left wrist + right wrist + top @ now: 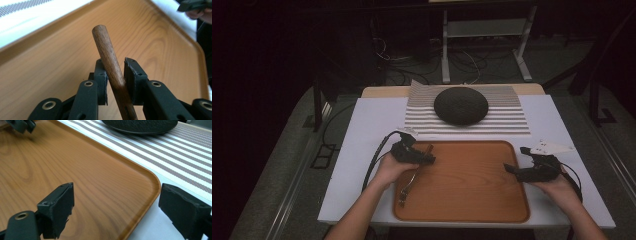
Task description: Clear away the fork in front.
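Observation:
A utensil [411, 180] with a wooden handle [110, 57] and a metal near end lies slanted over the left part of the wooden tray [462, 210]. My left gripper [428, 159] is shut on that handle, with the pads [132, 75] against both of its sides and the handle's round tip sticking out past them. My right gripper [512, 170] hovers at the tray's right rim [150, 185], open, with nothing between its jaws. The left gripper [21, 125] also appears at the far corner of the right gripper view.
Behind the tray, a dark round dish [460, 105] sits on a striped mat [512, 120] on the white table top [362, 130]. A white tag [552, 147] lies by the right hand. Cables trail from both grippers. Table legs and cords stand on the dark floor beyond.

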Action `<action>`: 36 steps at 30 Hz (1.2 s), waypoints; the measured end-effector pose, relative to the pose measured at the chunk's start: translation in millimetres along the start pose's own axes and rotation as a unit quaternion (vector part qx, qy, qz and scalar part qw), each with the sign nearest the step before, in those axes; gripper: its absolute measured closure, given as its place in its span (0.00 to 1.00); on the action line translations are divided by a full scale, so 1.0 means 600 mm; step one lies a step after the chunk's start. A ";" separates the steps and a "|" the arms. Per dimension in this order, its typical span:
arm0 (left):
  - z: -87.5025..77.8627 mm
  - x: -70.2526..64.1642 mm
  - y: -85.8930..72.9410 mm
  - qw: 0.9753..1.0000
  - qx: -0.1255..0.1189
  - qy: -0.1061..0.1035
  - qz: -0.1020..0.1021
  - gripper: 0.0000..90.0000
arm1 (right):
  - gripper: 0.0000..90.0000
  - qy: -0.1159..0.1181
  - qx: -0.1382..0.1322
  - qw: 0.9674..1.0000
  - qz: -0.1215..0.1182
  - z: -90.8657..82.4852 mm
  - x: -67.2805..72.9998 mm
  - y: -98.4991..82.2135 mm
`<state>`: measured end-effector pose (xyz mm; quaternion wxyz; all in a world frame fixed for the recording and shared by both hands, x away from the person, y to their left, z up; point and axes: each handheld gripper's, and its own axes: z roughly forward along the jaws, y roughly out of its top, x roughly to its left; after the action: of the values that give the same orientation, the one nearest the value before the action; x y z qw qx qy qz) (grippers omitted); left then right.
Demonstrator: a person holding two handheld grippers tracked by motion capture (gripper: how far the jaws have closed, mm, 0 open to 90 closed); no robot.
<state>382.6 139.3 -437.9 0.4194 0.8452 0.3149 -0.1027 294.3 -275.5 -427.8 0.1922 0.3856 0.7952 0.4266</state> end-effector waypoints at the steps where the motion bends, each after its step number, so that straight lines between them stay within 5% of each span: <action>1: 0.002 0.001 -0.001 1.000 0.004 0.003 -0.001 0.80 | 0.14 0.000 0.001 1.000 0.000 0.000 0.000 0.000; 6: 0.012 0.004 -0.006 1.000 0.021 0.017 0.010 0.79 | 0.14 0.002 0.003 1.000 -0.001 0.001 0.001 -0.001; 23: 0.003 0.003 -0.007 0.998 0.001 0.049 0.033 0.62 | 0.15 0.004 0.003 1.000 -0.002 0.002 0.001 -0.001; 31: -0.025 -0.026 -0.001 0.998 -0.022 0.037 0.049 0.92 | 0.15 0.007 0.002 1.000 0.002 0.000 -0.003 -0.003; 36: -0.014 -0.064 -0.006 0.996 0.008 0.036 0.087 1.00 | 0.15 0.009 0.004 1.000 0.000 -0.001 -0.005 -0.005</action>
<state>350.0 130.4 -418.0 0.4087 0.8756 0.2548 -0.0378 294.2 -279.0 -429.9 0.1831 0.3825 0.7986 0.4271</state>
